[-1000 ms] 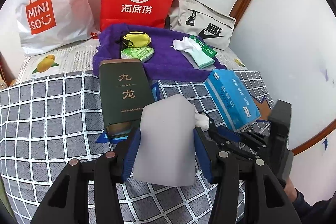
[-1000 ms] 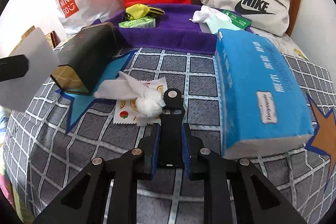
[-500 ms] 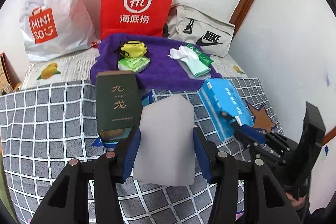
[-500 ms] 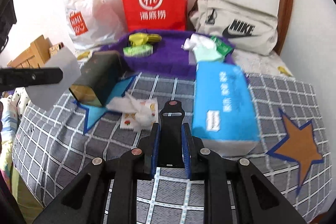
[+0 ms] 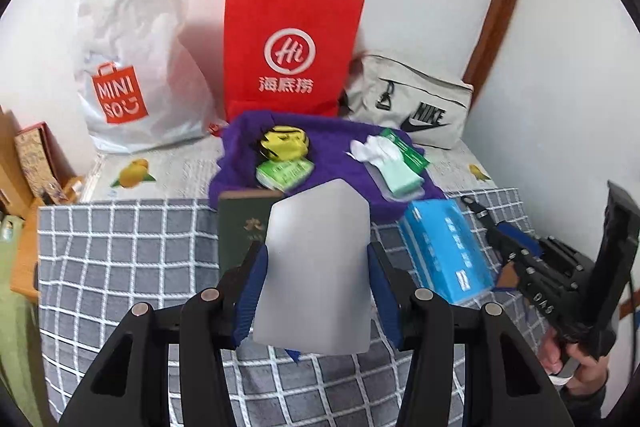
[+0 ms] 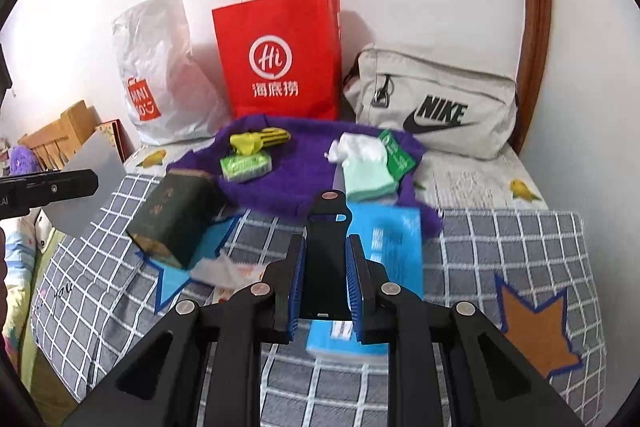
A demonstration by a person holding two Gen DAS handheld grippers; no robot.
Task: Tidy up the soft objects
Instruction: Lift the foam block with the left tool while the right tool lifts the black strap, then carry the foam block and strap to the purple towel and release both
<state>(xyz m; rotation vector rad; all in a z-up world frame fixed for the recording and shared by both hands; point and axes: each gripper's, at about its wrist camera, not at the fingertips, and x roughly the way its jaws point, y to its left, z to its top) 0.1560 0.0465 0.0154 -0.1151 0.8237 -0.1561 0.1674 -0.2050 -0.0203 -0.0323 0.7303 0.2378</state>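
Observation:
My left gripper (image 5: 315, 255) is shut on a frosted grey sheet (image 5: 316, 303), held upright above the checked bedspread (image 5: 120, 247). In the right wrist view my right gripper (image 6: 326, 247) is shut on a flat black piece (image 6: 328, 211) with a slot near its top. Behind lies a purple towel (image 5: 340, 143) bearing a yellow pouch (image 5: 284, 143), a green tissue pack (image 5: 284, 173) and a white and mint cloth (image 5: 390, 165). A blue tissue pack (image 6: 394, 239) lies under the right gripper. A crumpled white tissue (image 6: 216, 269) rests beside a dark green box (image 6: 176, 215).
A red paper bag (image 5: 292, 51), a white Miniso bag (image 5: 136, 67) and a grey Nike bag (image 5: 412, 103) stand against the wall. Wooden furniture (image 6: 60, 135) sits off the bed's left side. A hand (image 5: 576, 363) holds the right gripper at the lower right.
Both grippers have risen above the bed with their loads, the right one more. The things on the bed now look smaller and farther. Neither grip has changed.

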